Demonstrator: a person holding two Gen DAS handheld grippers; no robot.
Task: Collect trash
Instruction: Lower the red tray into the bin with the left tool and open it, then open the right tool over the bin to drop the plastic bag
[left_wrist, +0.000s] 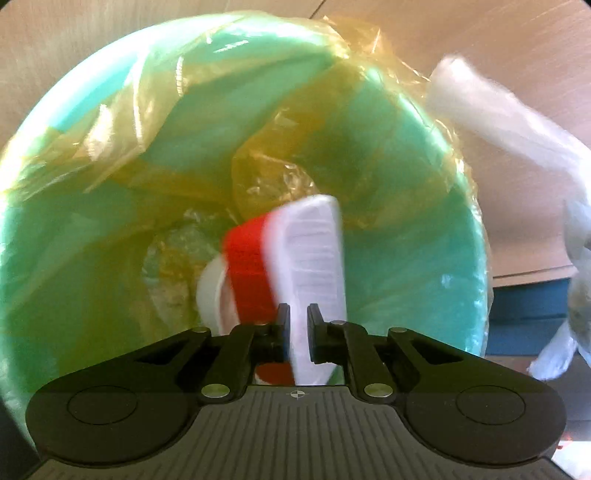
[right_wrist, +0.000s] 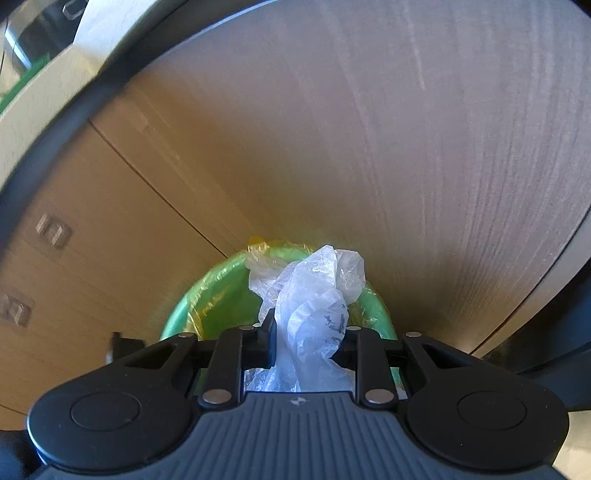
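The left wrist view looks down into a green bin (left_wrist: 406, 266) lined with a yellow plastic liner (left_wrist: 159, 122). My left gripper (left_wrist: 298, 321) is over its mouth, shut on a blurred red and white packet (left_wrist: 314, 251) that sticks out ahead of the pads. A white round item (left_wrist: 207, 291) lies at the bottom, half hidden behind the packet. My right gripper (right_wrist: 308, 332) is shut on a crumpled clear plastic bag (right_wrist: 314, 291), held just above the green bin (right_wrist: 192, 306). That clear plastic bag (left_wrist: 480, 107) also shows at the right of the left wrist view.
The bin stands against a wooden cabinet with a grey-brown panel (right_wrist: 424, 147) and drawer fronts with metal handles (right_wrist: 53, 230). A dark curved tabletop edge (right_wrist: 74, 99) runs across the upper left. A dark blue strip (left_wrist: 524, 306) shows to the right of the bin.
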